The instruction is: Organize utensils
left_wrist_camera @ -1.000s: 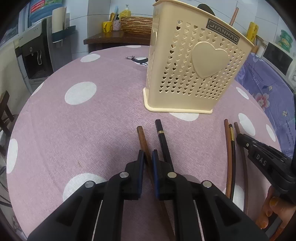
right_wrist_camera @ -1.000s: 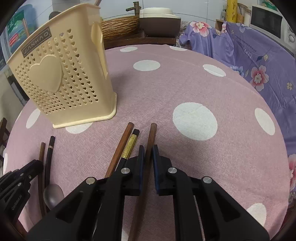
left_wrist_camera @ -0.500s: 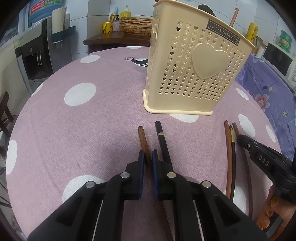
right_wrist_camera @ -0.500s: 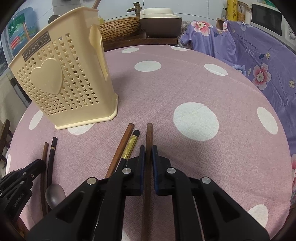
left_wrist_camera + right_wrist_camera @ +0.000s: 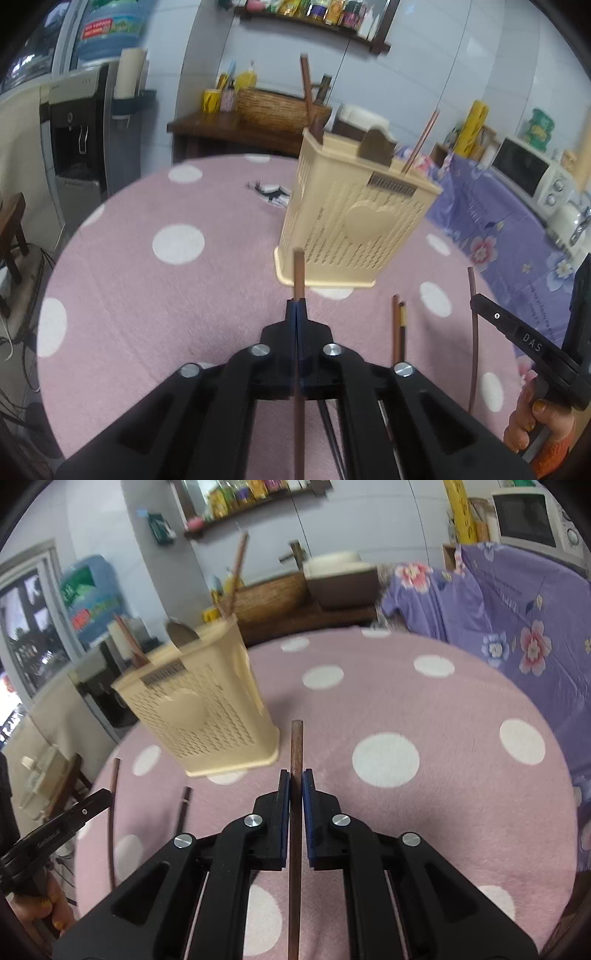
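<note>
A cream perforated utensil holder (image 5: 354, 229) with a heart on its side stands on the pink dotted tablecloth (image 5: 147, 295); it also shows in the right wrist view (image 5: 207, 716). Several chopsticks and a spoon stick out of its top. My left gripper (image 5: 297, 306) is shut on a brown chopstick (image 5: 298, 273), lifted above the table in front of the holder. My right gripper (image 5: 296, 779) is shut on another brown chopstick (image 5: 296, 746), also lifted. Two chopsticks (image 5: 399, 325) still lie on the cloth between the grippers.
A wooden side table with a wicker basket (image 5: 273, 107) stands behind the round table. A purple flowered cloth (image 5: 517, 620) with a microwave (image 5: 524, 173) is to the right. A water dispenser (image 5: 77, 133) stands at the left.
Both grippers closed on one chopstick each and lifted them off the cloth, rising and tilting up so the room behind comes into view.
</note>
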Motion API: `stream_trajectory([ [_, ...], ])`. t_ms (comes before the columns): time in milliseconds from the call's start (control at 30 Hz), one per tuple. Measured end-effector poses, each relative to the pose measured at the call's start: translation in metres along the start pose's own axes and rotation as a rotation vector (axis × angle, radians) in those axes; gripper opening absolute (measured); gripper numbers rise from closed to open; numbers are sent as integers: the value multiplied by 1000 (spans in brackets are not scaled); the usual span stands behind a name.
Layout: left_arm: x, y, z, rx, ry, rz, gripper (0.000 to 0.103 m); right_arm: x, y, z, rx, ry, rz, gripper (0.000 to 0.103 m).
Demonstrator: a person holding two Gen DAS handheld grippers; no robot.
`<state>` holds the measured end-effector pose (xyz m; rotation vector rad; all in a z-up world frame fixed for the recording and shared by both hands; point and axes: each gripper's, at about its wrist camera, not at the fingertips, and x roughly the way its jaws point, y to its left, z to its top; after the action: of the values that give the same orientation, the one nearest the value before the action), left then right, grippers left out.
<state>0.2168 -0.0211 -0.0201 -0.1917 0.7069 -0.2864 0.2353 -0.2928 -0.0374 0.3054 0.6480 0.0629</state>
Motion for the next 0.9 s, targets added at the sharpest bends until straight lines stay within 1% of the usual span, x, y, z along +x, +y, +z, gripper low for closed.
stream_trajectory([
  [100,-27,-2,7,8,-67,-26,1,-33,2,8,-22,-72,42,8],
  [167,-38,-6,10,30,-99,-18,1,-55,5,10,-39,-113,64,8],
  [267,-33,-5,12,35,-87,-4,2,-70,9,13,-61,-138,64,8],
  [300,-27,-5,11,40,-69,2,1,-73,9,13,-58,-141,63,8],
  [367,-8,-6,9,53,2,7,2,-77,9,12,-55,-148,66,8],
  [400,-4,-6,6,46,13,15,2,-78,11,12,-56,-156,58,8],
  [433,3,-5,3,46,28,28,2,-78,11,12,-58,-162,51,8],
  [500,25,-6,-4,62,93,54,2,-79,12,11,-61,-162,48,8],
  [633,57,-7,-26,60,198,49,2,-84,13,8,-64,-170,55,8],
  [800,67,-11,-47,80,250,42,3,-88,11,6,-56,-178,57,8],
  [833,66,-12,-48,81,253,35,6,-88,10,5,-54,-179,56,8],
  [900,64,-13,-50,83,247,36,17,-89,9,5,-51,-181,55,8],
])
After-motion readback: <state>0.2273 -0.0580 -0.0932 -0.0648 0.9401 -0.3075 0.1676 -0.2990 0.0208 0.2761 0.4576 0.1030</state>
